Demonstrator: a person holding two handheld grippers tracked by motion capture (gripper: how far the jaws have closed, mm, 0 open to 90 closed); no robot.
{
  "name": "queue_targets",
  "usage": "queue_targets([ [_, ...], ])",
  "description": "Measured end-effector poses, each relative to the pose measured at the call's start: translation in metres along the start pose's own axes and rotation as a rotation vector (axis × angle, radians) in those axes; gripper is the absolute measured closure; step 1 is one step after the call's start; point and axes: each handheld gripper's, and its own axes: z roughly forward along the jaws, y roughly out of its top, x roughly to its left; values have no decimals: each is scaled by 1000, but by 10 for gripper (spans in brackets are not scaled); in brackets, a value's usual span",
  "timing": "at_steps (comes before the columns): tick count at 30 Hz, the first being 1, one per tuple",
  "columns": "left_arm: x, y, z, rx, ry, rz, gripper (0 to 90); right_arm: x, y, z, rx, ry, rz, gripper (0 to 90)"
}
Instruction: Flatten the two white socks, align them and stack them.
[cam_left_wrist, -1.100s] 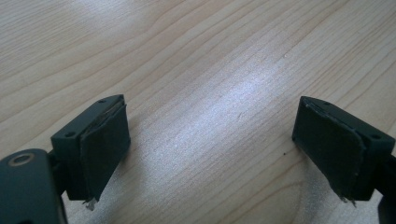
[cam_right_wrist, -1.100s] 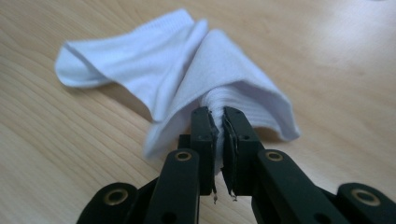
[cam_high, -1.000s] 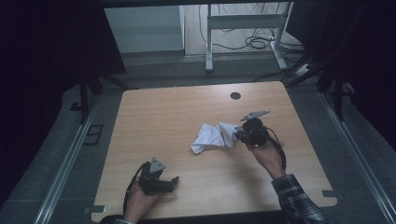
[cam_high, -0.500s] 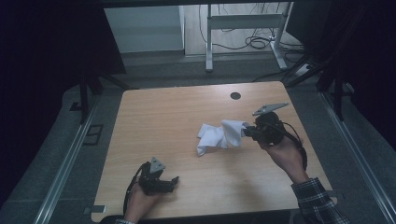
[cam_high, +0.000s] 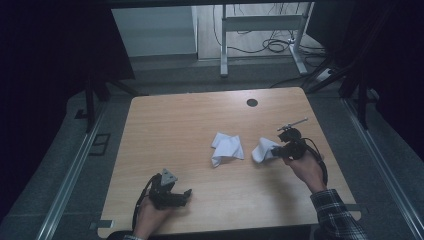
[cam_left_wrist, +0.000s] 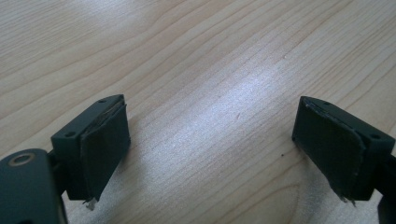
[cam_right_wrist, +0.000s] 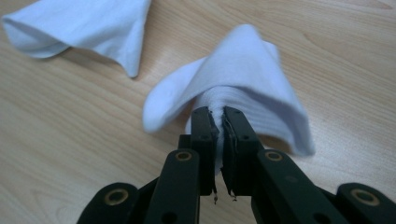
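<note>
There — sock (cam_right_wrist: 243, 70) in right gripper (cam_right_wrist: 219, 116)

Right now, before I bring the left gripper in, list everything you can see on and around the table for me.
White socks: 2; one loose at mid-table, one to its right, pinched in the right gripper.
Table: 1, light wood, with a dark round hole near its far edge.
Metal frame: 1, pale, on the floor beyond the table, with black cables beside it.
Left gripper: black, jaws wide apart with nothing between them, near the table's near-left edge, in the person's left hand.
Right gripper: black, jaws closed on the sock, in the right hand; plaid sleeve.
</note>
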Motion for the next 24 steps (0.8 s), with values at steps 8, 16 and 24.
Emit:
queue_targets([
  [8, -4, 2, 0, 13, -14, 19, 111, 10, -24, -3, -7, 96, -44, 819],
  [16, -15, 12, 2, 11, -99, 29, 252, 12, -58, -4, 4, 108, -83, 642],
  [24, -55, 54, 18, -78, -257, 117, 428, 7, -76, -13, -70, 104, -75, 701],
])
